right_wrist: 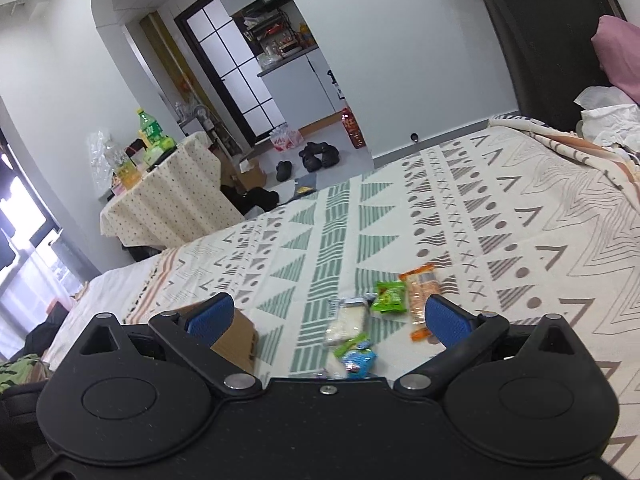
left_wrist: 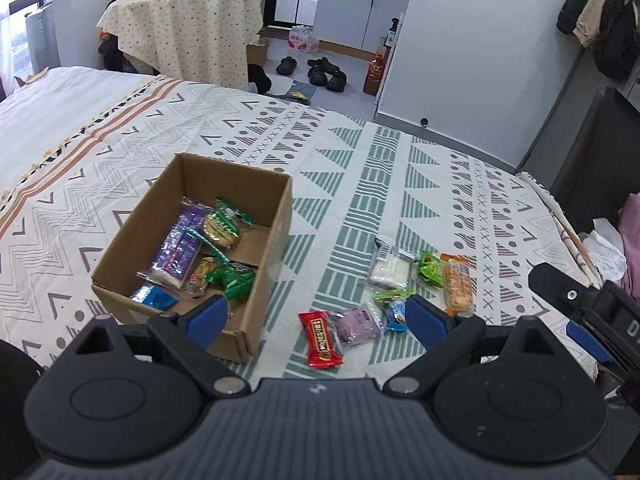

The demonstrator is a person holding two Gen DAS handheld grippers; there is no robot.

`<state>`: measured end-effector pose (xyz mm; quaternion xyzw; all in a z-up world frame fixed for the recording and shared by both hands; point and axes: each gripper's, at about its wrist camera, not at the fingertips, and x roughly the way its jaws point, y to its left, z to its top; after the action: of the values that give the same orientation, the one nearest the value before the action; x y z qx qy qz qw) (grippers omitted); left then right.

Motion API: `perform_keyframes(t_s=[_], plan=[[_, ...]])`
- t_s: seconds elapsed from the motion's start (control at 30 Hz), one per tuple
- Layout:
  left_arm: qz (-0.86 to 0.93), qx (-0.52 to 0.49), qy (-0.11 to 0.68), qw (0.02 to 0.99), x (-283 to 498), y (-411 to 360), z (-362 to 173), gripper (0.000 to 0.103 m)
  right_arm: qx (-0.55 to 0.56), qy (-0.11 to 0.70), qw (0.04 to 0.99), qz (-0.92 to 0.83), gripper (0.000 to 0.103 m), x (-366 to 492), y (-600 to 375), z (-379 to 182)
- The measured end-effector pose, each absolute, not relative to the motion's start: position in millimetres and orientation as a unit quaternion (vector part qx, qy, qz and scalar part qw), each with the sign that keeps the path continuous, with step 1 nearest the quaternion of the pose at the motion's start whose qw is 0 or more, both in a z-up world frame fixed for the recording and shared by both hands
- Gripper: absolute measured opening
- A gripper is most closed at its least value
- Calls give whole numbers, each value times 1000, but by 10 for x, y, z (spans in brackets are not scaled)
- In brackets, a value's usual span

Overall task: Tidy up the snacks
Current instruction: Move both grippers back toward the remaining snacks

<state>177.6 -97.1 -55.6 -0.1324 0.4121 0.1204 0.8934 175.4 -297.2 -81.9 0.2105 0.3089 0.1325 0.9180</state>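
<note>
An open cardboard box (left_wrist: 264,236) sits on the patterned bedspread (left_wrist: 360,184) and holds several snack packets, among them a purple one (left_wrist: 180,248) and green ones (left_wrist: 232,278). Loose snacks lie to its right: a red bar (left_wrist: 320,338), a pink packet (left_wrist: 358,324), a white packet (left_wrist: 390,268), a green packet (left_wrist: 430,268), an orange bar (left_wrist: 458,282) and a small blue packet (left_wrist: 396,314). My left gripper (left_wrist: 318,320) is open and empty above the box's near corner and the red bar. My right gripper (right_wrist: 328,318) is open and empty over the white packet (right_wrist: 348,318), the green packet (right_wrist: 388,298) and the orange bar (right_wrist: 420,296); it shows at the right edge of the left wrist view (left_wrist: 588,320).
Beyond the bed's far edge are a round table with a dotted cloth (left_wrist: 188,28), shoes on the floor (left_wrist: 324,72), a red bottle (left_wrist: 374,72) and a white cabinet (left_wrist: 460,40). A dark headboard (right_wrist: 552,40) with a pink pillow (right_wrist: 620,52) stands at the right.
</note>
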Motion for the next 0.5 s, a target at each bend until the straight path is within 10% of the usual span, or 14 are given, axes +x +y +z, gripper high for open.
perform_keyframes(t_s=[0.5], plan=[[138,-157,435,876,1854,-1149,-840,95,222,356,900,118,103,1842,-3225,-1070]])
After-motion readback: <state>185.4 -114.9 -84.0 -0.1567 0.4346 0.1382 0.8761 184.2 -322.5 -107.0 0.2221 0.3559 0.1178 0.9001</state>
